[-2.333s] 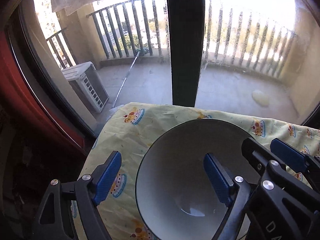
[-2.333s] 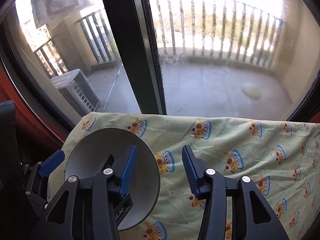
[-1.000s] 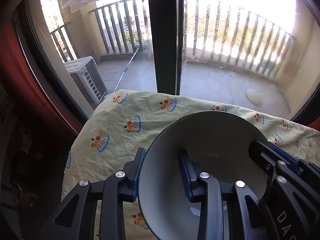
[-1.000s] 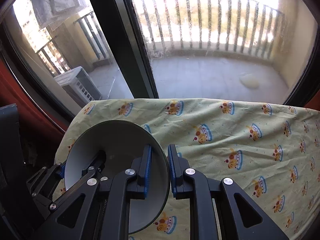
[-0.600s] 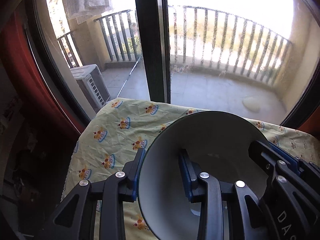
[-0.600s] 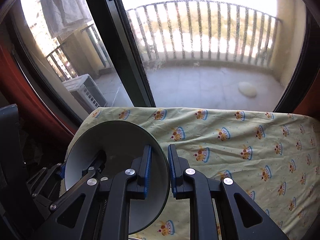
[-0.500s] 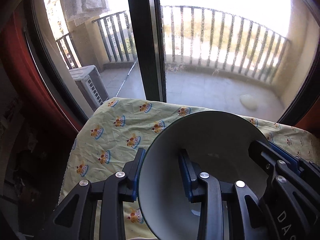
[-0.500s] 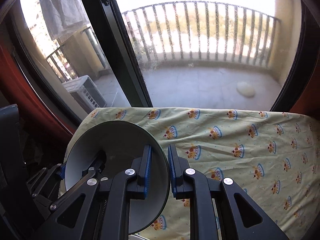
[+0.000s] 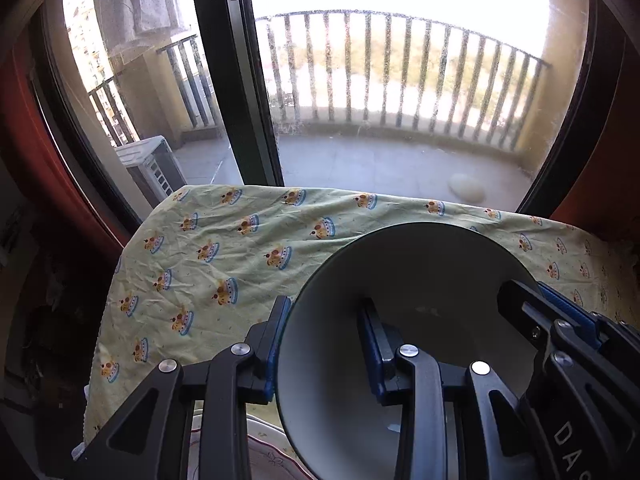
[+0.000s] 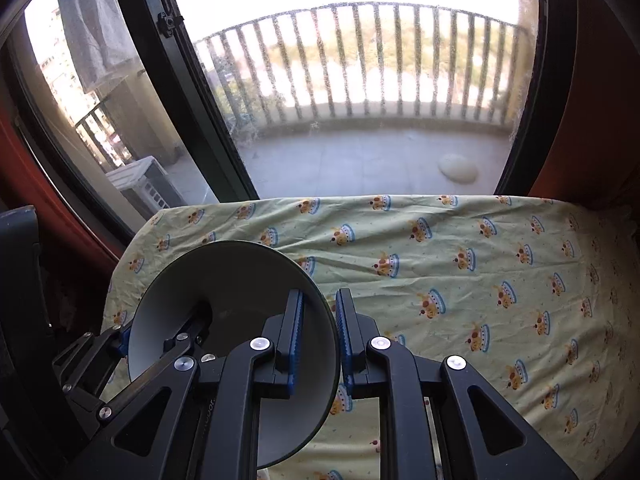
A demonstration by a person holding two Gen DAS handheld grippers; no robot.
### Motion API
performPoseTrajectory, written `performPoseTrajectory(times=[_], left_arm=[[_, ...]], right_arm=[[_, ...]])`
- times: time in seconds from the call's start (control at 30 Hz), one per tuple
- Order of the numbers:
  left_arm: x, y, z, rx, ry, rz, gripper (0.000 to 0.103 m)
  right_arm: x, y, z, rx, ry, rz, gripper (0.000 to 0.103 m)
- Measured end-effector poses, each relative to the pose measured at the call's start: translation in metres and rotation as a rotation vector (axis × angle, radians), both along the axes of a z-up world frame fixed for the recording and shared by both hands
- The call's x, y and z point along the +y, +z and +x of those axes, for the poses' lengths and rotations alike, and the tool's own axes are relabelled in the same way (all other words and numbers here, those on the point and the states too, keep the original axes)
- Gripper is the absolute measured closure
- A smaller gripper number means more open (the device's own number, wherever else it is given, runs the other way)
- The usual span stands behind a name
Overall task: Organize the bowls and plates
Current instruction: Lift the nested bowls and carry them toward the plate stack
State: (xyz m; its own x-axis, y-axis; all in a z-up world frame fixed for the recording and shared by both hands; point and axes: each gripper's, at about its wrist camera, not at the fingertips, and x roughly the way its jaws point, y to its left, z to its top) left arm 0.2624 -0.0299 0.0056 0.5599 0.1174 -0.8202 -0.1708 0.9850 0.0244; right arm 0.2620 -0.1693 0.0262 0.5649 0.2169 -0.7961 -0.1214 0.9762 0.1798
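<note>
Since a sec ago both grippers carried the bowl (image 9: 420, 280) back from the window, more of the surface w/ the yellow cloth (image 9: 240, 248) shows now. So the bowl is in transport, not yet placed. Left gripper (image 9: 324, 344) jaws pinch its left rim, right gripper (image 10: 318, 336) jaws pinch the right rim. Only the left view shows a white plate edge (image 9: 264, 444) below; the right view shows wide free cloth at right.

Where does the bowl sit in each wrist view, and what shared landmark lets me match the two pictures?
Left wrist: bowl lower centre-right, its left wall clamped by the left hand-held gripper.
Right wrist: bowl lower left, right rim clamped by the right hand-held gripper.
Shared landmark: balcony railing.
</note>
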Motion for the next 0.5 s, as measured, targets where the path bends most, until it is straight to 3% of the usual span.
performPoseTrajectory(times=[0.5], left_arm=[[-0.051, -0.001, -0.053, 0.0, -0.031, -0.016, 0.07]], right_arm=[[-0.056, -0.003, -0.062, 0.012, -0.043, -0.006, 0.083]])
